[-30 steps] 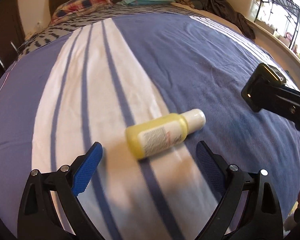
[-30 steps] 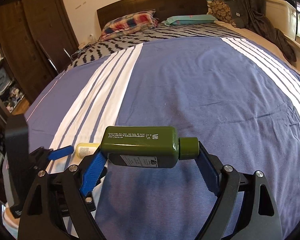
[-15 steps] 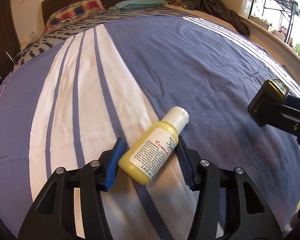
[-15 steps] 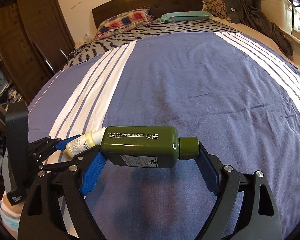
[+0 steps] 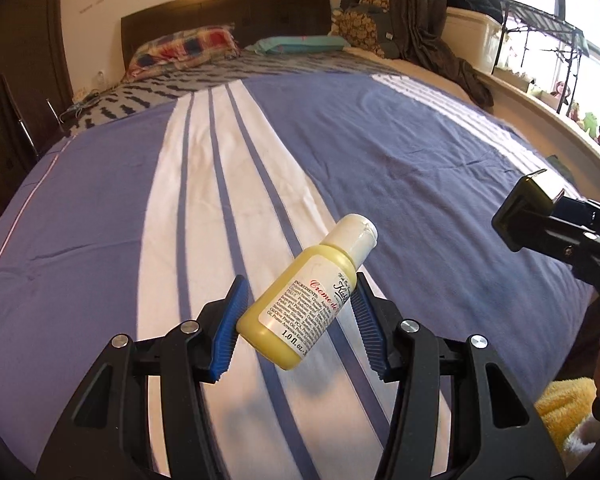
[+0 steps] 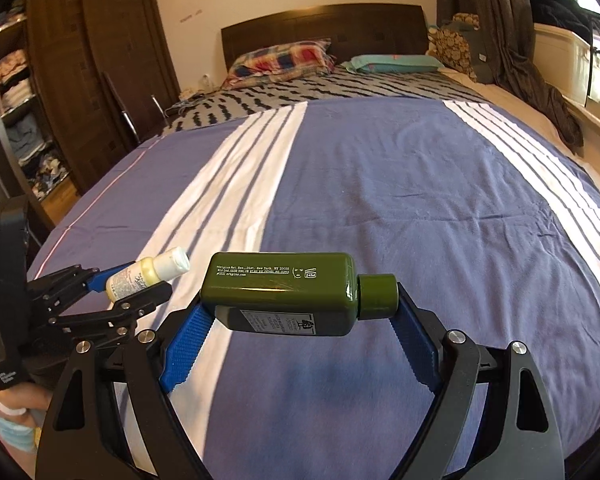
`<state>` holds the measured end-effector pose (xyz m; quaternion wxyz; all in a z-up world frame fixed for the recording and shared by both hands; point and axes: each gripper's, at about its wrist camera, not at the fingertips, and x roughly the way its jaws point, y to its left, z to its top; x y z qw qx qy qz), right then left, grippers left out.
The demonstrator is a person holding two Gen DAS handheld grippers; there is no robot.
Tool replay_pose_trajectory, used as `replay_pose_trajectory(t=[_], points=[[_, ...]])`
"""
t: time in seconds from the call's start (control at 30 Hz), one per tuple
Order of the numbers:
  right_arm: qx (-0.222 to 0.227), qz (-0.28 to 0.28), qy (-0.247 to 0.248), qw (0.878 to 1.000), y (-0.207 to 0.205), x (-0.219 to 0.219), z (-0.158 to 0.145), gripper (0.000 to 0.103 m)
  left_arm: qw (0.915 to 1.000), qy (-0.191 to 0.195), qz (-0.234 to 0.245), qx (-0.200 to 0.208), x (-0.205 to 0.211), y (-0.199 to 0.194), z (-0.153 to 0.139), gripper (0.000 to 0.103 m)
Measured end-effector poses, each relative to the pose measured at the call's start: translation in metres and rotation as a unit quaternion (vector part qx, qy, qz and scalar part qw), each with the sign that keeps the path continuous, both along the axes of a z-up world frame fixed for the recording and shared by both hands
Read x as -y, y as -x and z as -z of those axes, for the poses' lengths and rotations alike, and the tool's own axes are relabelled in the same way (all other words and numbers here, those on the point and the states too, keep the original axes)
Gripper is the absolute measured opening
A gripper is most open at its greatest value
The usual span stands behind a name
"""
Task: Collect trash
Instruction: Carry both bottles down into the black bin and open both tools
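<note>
In the left wrist view, your left gripper (image 5: pixel 298 316) clamps the yellow bottle (image 5: pixel 308 294) at lower centre, tilted, cap toward upper right, above the striped bedspread (image 5: pixel 380 152). In the right wrist view, your right gripper (image 6: pixel 296 338) grips the green bottle (image 6: pixel 284 292) sideways at centre, cap pointing right.

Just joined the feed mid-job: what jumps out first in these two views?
Each gripper already carries a bottle above the striped bedspread. The right gripper clamps a dark green bottle sideways, end to end. The left gripper pinches a small yellow lotion bottle, white cap tilted up and away.
</note>
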<state>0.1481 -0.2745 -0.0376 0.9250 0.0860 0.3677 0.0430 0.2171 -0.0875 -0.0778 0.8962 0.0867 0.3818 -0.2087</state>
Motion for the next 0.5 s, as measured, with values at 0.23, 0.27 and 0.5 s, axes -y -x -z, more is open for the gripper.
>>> replay_pose_trajectory(t=[0.23, 0.27, 0.5], points=[[0.027, -0.016, 0.005, 0.999, 0.059, -0.015, -0.021, 0.086, 0.9993, 0.023, -0.002, 0.028, -0.023, 0.065, -0.028, 0.05], [0.031, -0.017, 0.005, 0.999, 0.066, -0.016, -0.022, 0.086, 0.9992, 0.025, -0.001, 0.03, -0.025, 0.073, -0.03, 0.05], [0.047, -0.024, 0.001, 0.999, 0.126, -0.025, -0.027, 0.086, 0.999, 0.03, 0.004, 0.032, -0.041, 0.131, -0.029, 0.05]])
